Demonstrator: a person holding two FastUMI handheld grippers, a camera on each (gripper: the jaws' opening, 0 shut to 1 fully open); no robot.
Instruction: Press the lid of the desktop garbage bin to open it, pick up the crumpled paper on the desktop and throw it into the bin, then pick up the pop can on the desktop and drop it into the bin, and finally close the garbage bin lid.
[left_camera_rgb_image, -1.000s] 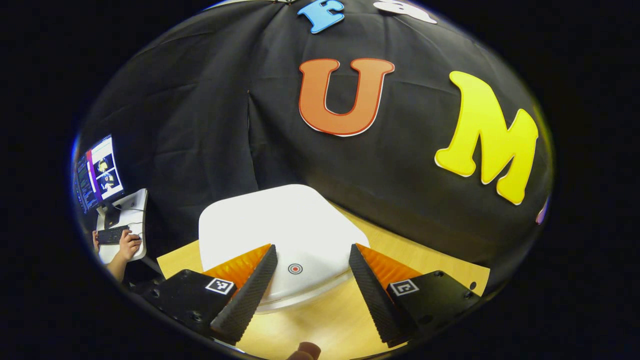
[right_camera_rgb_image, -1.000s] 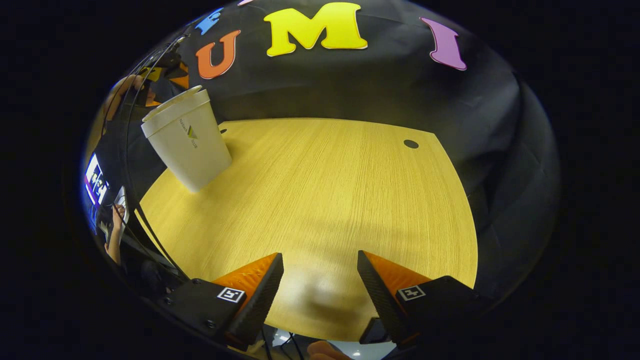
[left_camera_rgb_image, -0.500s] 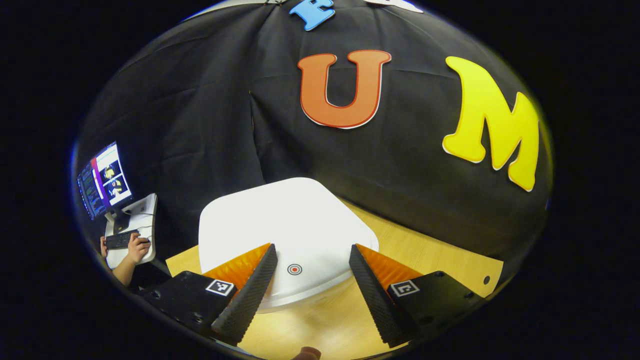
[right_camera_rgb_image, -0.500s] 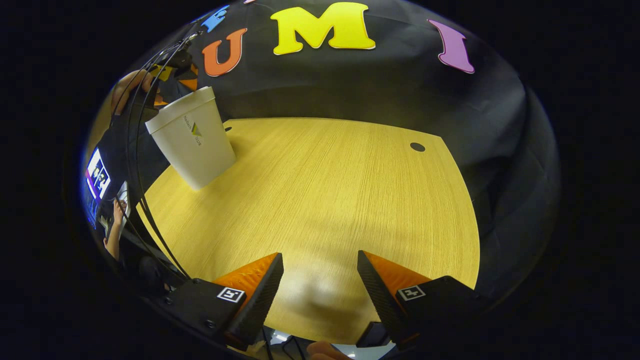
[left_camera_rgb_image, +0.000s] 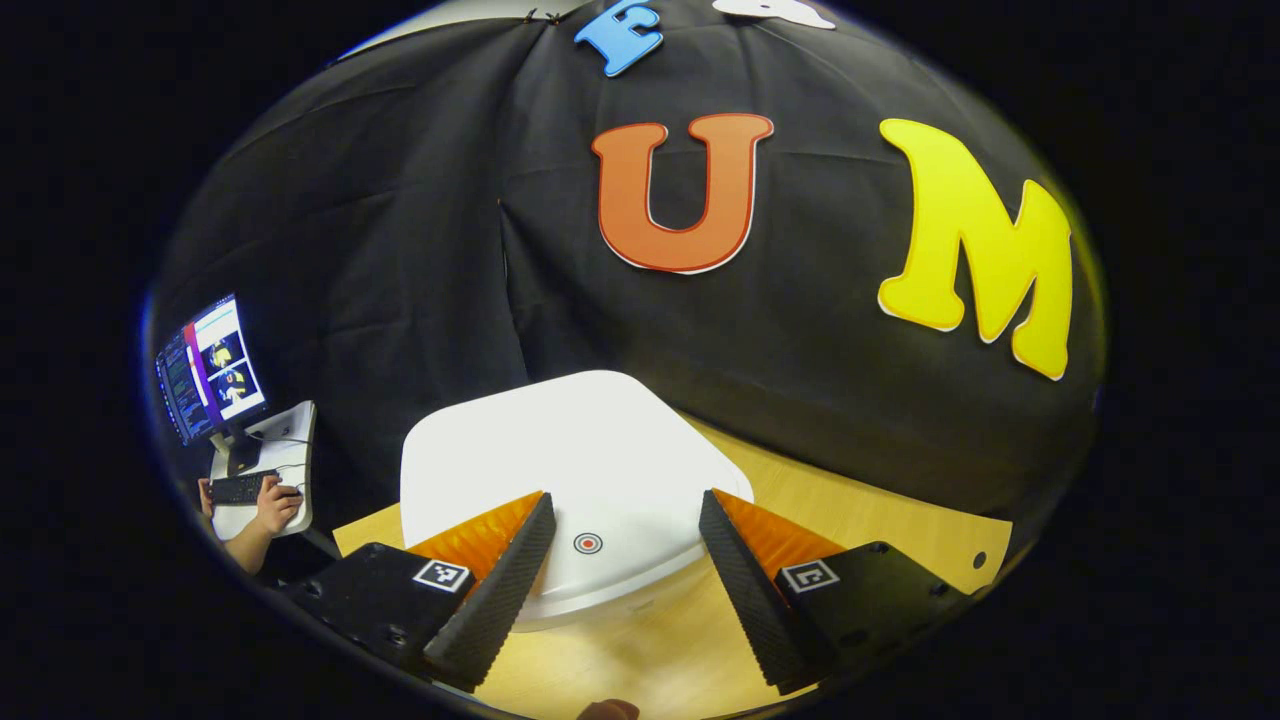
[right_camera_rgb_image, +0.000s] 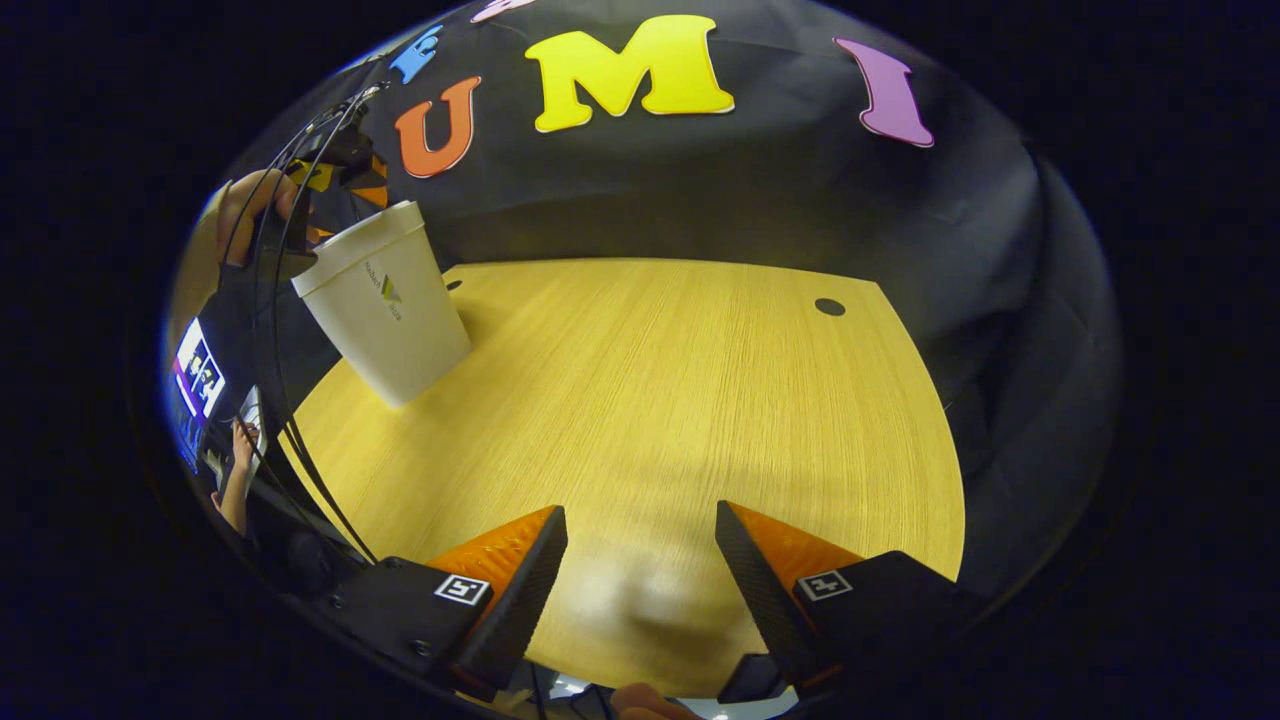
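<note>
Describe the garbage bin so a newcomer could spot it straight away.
Start at the yellow wooden table and go to its far left corner, by the black cloth wall. The garbage bin stands there: a white tapered tub, lid shut, with a small red target mark.

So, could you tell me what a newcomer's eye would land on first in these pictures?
Probably the white bin, lid down, sitting close in front of the left gripper, with a small target mark on the lid between the open fingers. In the right gripper view, the bin stands at the far left of a wide wooden desktop, with the right gripper open above the bare wood.
</note>
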